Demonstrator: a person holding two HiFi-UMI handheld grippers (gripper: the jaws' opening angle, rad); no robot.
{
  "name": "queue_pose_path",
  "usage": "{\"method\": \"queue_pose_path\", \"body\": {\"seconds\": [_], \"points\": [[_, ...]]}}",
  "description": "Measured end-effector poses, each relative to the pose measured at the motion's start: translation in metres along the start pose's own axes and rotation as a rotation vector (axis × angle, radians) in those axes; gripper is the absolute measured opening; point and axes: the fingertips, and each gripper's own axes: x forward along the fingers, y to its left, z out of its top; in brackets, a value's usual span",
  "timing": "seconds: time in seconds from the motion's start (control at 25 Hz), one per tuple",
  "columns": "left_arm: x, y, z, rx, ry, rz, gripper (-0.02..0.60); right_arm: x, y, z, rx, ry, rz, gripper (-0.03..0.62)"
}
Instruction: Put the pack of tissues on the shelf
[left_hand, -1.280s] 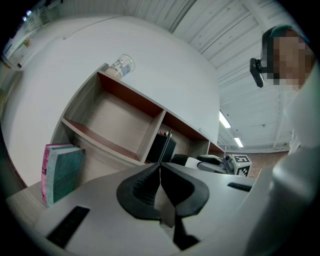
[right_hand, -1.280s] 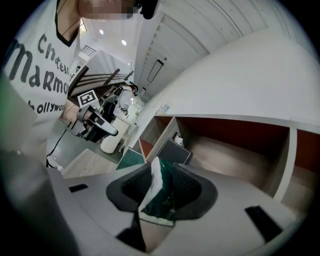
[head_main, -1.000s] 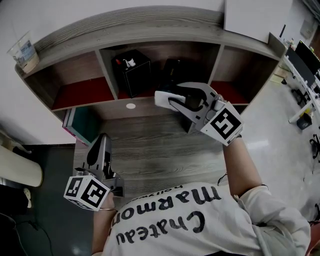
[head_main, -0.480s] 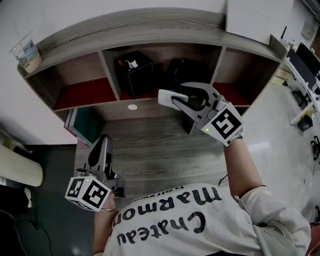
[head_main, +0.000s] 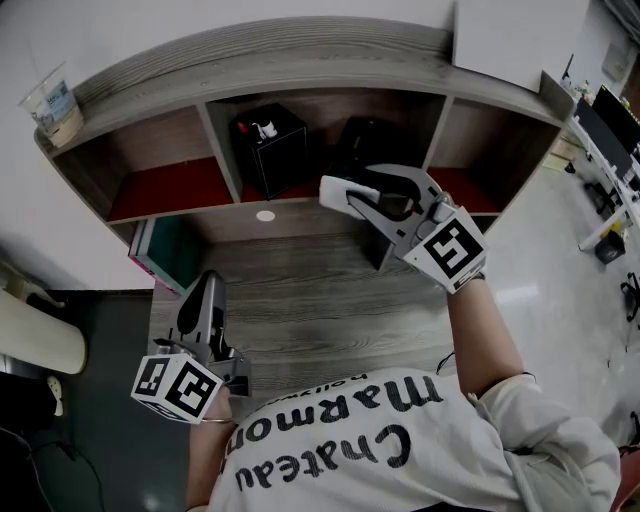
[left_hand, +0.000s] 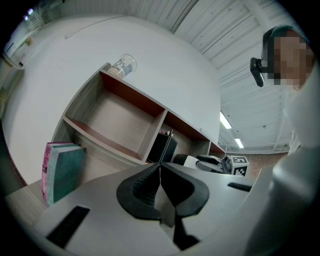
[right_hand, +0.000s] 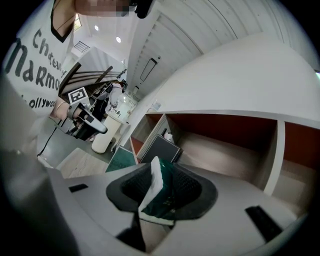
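Observation:
My right gripper (head_main: 352, 195) is shut on the pack of tissues (head_main: 342, 190), a small white and dark green pack (right_hand: 159, 195) clamped between the black pads. It hangs above the desk just in front of the middle compartment of the wooden shelf (head_main: 300, 65). My left gripper (head_main: 204, 300) sits low at the front left of the desk, well away from the pack. Its jaws are shut with nothing between them (left_hand: 160, 187). The far end of the pack is hidden by the pads in the right gripper view.
A black box (head_main: 268, 145) stands in the middle compartment, and a dark object (head_main: 362, 140) sits beside it. A teal book (head_main: 165, 250) stands under the left compartment. A plastic cup (head_main: 48, 100) rests on the shelf top at the left. White board (head_main: 505, 35) at the right.
The right gripper with the tissue pack has crept slightly right and toward the shelf. The left gripper has barely shifted.

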Motion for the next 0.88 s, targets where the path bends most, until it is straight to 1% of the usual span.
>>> {"method": "queue_pose_path", "body": {"seconds": [0.4, 0.88], "points": [[0.000, 0.004, 0.000, 0.000, -0.001, 0.005, 0.018, 0.002, -0.008, -0.004, 0.002, 0.013, -0.021, 0.145], [0.004, 0.005, -0.004, -0.007, 0.007, 0.005, 0.018, 0.001, -0.013, -0.007, 0.006, 0.006, -0.021, 0.146]]}}
